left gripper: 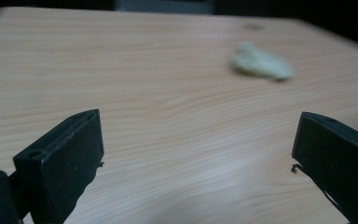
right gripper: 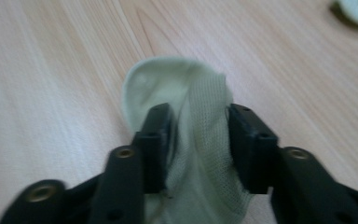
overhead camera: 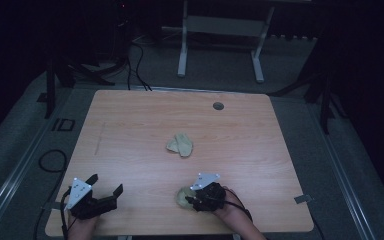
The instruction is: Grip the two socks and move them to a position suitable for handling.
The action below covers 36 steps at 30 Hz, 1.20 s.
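resting near the desk's (overhead camera: pixel 130 120) front edge, towards its right corner: right gripper (overhead camera: pixel 192 199), jaws partly apart, a pale green sock (right gripper: pixel 186 140) lying between them on the wood; whether the pads press the cloth, cannot tell. sitting by the front left corner: left gripper (overhead camera: pixel 106 184), jaws spread wide with nothing but bare wood grain between them. lying farther in, about the middle of the desk, well apart from both: a second pale sock, crumpled (overhead camera: pixel 180 144). set into the wood near the far edge, right of centre: a round grey cable port (overhead camera: pixel 218 106). beyond the far edge: grey carpet, black cables (overhead camera: pixel 137 65) trailing over it, white legs of another table (overhead camera: pixel 182 50), dark room behind.
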Available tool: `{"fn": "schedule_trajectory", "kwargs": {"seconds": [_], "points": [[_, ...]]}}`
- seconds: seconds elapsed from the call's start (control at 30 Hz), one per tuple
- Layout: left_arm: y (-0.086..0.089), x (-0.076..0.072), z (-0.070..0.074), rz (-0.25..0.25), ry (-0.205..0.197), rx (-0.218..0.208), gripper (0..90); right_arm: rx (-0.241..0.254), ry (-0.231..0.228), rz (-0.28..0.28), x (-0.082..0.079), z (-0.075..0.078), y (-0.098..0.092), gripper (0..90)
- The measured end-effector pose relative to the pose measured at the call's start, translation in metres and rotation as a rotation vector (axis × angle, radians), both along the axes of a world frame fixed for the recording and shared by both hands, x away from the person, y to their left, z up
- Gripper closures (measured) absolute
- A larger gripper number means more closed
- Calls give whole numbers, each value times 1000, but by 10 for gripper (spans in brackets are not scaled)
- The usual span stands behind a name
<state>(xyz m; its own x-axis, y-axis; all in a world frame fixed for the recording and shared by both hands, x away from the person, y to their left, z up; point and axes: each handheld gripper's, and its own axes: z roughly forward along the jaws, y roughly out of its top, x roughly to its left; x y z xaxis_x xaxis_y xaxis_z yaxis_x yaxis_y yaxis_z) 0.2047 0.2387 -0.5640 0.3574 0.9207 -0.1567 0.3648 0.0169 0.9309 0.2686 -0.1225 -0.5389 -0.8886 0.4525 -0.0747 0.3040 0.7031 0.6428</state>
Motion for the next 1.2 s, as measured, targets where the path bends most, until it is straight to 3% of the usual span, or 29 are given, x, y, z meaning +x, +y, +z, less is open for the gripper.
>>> {"fn": "schedule_trajectory", "kwargs": {"seconds": [0.03, 0.1, 0.2, 0.27, 0.3, 0.33, 0.43, 0.47, 0.5, 0.6, 0.63, 0.73, 0.8, 0.93, 1.0, 1.07, 1.17, 1.2], "points": [[-6, 0, 1, -22, 15, 3, 22, 0, 0, 0, 0, 0, 0, 482], [-20, 1, 5, -68, 69, 28, 22, 43, -19, -14, 0, 17, -10, 377], [-46, 3, 12, -155, 89, 54, 22, 78, -33, -42, 2, 27, -20, 302], [-60, 5, 17, -237, 103, 34, 22, 85, -43, -72, 5, 33, -28, 254], [-68, 7, 19, -261, 115, 28, 81, 107, -55, -99, 6, 38, -37, 238], [-76, 8, 20, -289, 119, 17, 81, 107, -55, -99, 6, 38, -37, 238], [-98, 11, 21, -362, 141, 11, 124, 134, -49, -119, 8, 40, -46, 276], [-104, 13, 21, -386, 155, 15, 150, 144, -35, -116, 9, 39, -49, 352], [-110, 16, 20, -399, 174, 27, 150, 138, -3, -102, 11, 39, -50, 355], [-124, 24, 15, -428, 220, 42, 234, 126, 26, -67, 11, 32, -47, 374], [-127, 27, 12, -433, 238, 45, 255, 113, 47, -56, 12, 29, -44, 386], [-134, 36, 4, -450, 291, 43, 320, 51, 55, -14, 11, 16, -32, 452], [-139, 41, 1, -459, 323, 51, 324, 32, 67, 15, 11, 10, -24, 538], [-143, 48, -4, -475, 363, 87, 466, -12, 80, 39, 16, -1, -14, 634], [-146, 49, -6, -481, 370, 143, 539, -31, 90, 35, 17, -4, -12, 688], [-147, 52, -8, -501, 397, 108, 592, -45, 91, 46, 17, -8, -12, 733], [-149, 53, -8, -511, 401, 112, 701, -35, 96, 54, 15, -10, -12, 793], [-151, 54, -8, -519, 409, 112, 797, -37, 90, 70, 14, -10, -12, 838]]}}
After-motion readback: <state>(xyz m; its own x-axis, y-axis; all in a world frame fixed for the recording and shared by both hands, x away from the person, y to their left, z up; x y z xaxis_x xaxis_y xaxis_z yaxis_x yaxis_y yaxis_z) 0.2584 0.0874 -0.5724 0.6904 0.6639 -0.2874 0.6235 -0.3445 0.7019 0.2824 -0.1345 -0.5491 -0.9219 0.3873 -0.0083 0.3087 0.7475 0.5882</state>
